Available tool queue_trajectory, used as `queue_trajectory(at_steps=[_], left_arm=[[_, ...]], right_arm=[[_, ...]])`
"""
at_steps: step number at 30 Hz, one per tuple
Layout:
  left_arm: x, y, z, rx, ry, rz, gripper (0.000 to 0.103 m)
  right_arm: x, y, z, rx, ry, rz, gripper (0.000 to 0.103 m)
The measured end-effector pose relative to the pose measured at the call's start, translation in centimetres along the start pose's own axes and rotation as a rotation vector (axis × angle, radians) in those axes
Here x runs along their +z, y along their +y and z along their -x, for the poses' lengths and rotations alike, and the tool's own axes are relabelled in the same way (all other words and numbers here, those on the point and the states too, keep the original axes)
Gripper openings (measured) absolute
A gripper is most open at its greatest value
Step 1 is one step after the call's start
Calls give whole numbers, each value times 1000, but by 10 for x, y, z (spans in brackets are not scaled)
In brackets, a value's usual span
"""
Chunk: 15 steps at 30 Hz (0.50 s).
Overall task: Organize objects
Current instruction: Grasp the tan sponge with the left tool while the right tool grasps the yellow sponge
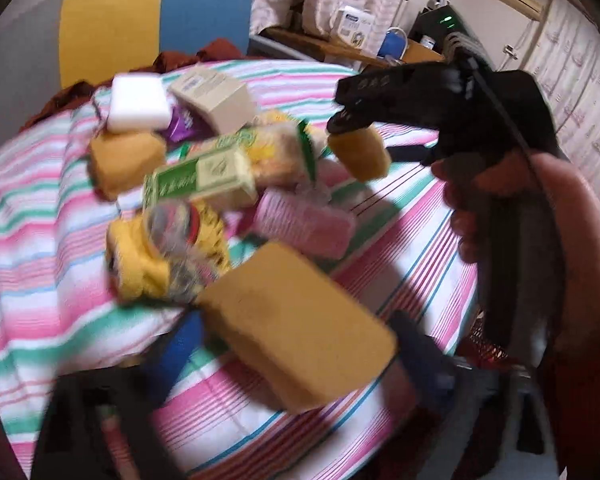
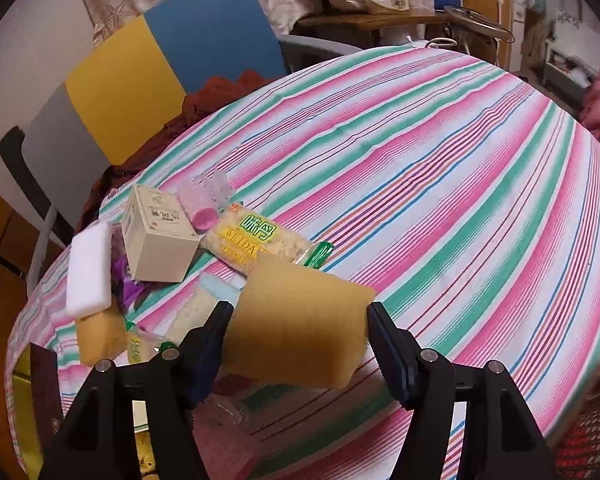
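1. The right claw (image 2: 298, 334) grips a tan rectangular foam sponge (image 2: 300, 320), its pads pressing both short ends, so the sponge's long axis runs across the jaws
2. The held sponge hangs above the pink-and-green striped cloth (image 2: 440, 184) of the worktop, just right of the pile
3. The left claw (image 1: 284, 364) stands wide open; a second tan sponge block (image 1: 296, 328) sits blurred between its fingers, and contact cannot be told
4. Ahead of the left claw lies the heap: green-and-cream carton (image 1: 200, 180), pink ribbed roll (image 1: 304, 220), white foam block (image 1: 138, 106)
5. Bare cloth lies to the right, nearer the right claw, so I judge that side suits setting down
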<state>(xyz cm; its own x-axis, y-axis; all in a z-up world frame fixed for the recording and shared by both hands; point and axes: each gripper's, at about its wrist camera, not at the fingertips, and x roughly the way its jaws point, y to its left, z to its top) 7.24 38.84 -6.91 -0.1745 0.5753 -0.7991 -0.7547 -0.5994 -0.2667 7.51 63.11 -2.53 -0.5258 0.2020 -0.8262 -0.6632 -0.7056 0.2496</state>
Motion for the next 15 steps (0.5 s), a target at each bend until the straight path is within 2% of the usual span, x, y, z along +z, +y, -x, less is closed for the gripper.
queue_trajectory(at_steps=[3,6,10,15], left_arm=[[-9,19,5,-109,-17,73,71],[-18,27,13,-168,-22,90,66],[-28,25,27,-199,-46,62,53],[-34,18,50,-191,-114,-20,49]], right_arm=[[0,5,-1,-2,-3,20,68],[0,9,-1,-10,-9,37,68],[-2,8,-3,-12,-4,34,68],[-1,6,1,-30,-30,29,68]])
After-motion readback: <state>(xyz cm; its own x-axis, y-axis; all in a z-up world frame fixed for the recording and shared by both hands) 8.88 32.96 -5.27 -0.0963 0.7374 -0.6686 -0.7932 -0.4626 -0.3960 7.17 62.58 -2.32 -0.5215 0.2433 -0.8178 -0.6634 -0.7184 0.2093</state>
